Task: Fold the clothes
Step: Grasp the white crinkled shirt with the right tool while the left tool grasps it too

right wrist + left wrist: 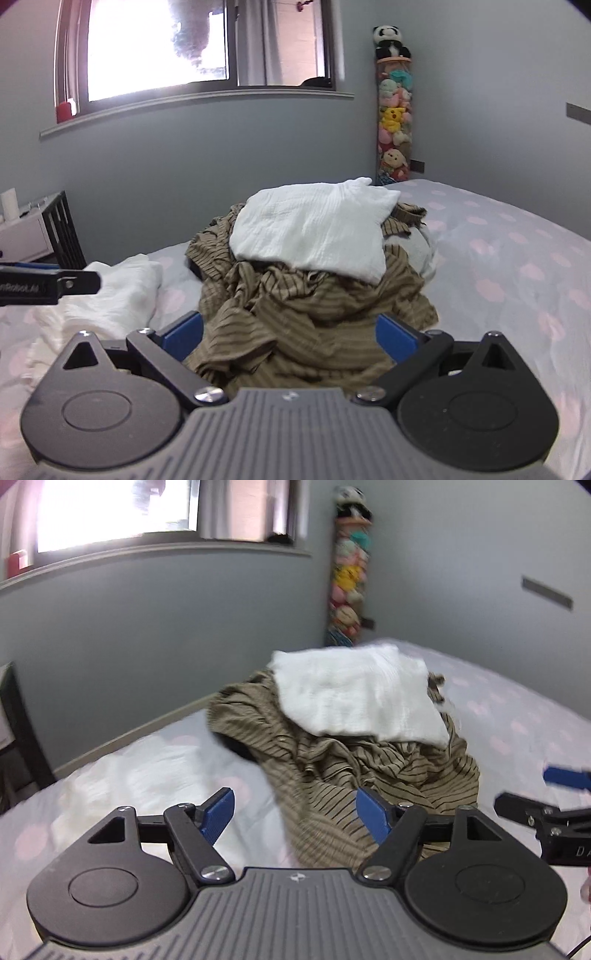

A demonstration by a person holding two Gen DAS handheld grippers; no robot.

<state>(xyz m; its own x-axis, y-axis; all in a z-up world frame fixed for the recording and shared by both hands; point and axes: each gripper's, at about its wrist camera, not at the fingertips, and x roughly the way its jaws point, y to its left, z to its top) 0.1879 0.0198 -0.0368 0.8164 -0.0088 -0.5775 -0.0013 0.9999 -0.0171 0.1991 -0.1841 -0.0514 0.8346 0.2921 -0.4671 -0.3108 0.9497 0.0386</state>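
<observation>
Bed [498, 258]: we see it under all the clothes.
Pile [295, 314]: mid-bed, ahead of our two grippers.
Folded cloth [314, 229]: on top of the pile.
Loose garment [122, 291]: left of the pile.
Toy stack [394, 122]: far corner, behind the bed.

My two wrist views sit low over the bed [517, 258], facing twelve o'clock, sharing the clothes pile [354, 746] nearby.
</observation>
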